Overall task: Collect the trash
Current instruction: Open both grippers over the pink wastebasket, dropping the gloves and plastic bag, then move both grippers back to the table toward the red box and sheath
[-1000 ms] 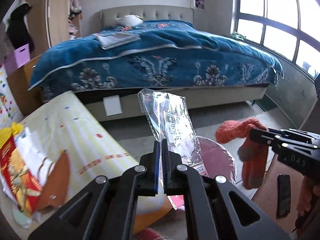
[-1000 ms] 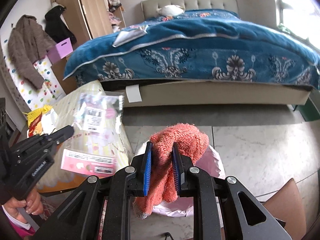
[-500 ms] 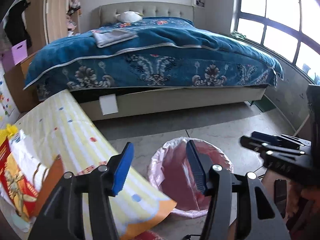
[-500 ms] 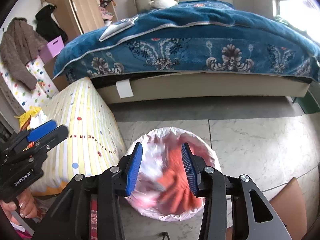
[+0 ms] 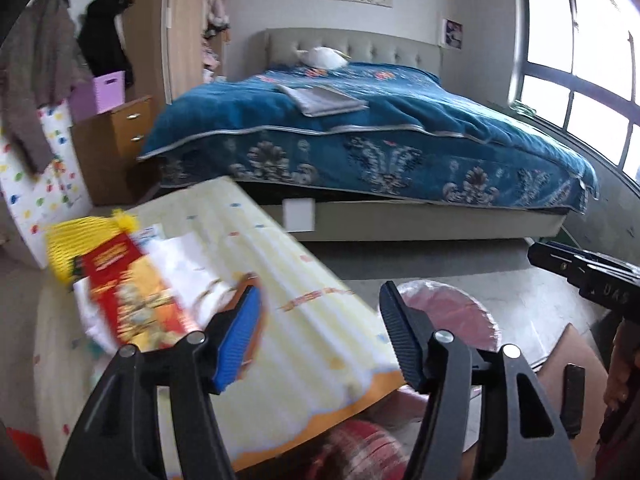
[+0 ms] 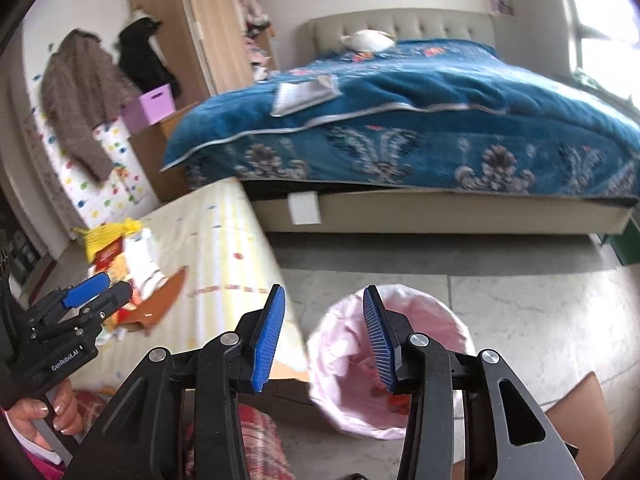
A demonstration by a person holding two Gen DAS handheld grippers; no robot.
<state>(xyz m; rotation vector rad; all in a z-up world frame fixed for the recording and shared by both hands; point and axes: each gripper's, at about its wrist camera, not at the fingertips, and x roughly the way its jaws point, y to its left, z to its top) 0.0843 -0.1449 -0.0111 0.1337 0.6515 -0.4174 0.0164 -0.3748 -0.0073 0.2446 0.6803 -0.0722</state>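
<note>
Left gripper (image 5: pixel 318 330) jaws opening, right gripper (image 6: pixel 324 334) parted, both empty. I'd pinch the light, crinkly red-yellow snack wrapper (image 5: pixel 128 292), left of my left jaws, at its edge.

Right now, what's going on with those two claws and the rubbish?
Left gripper opening, empty. Right gripper open, empty. Trash pile waits on table. Bin unobstructed.

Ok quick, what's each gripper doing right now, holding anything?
Left gripper: fingers opening, nothing between them, over the table edge.
Right gripper: open and empty, above the pink-lined trash bin.
</note>
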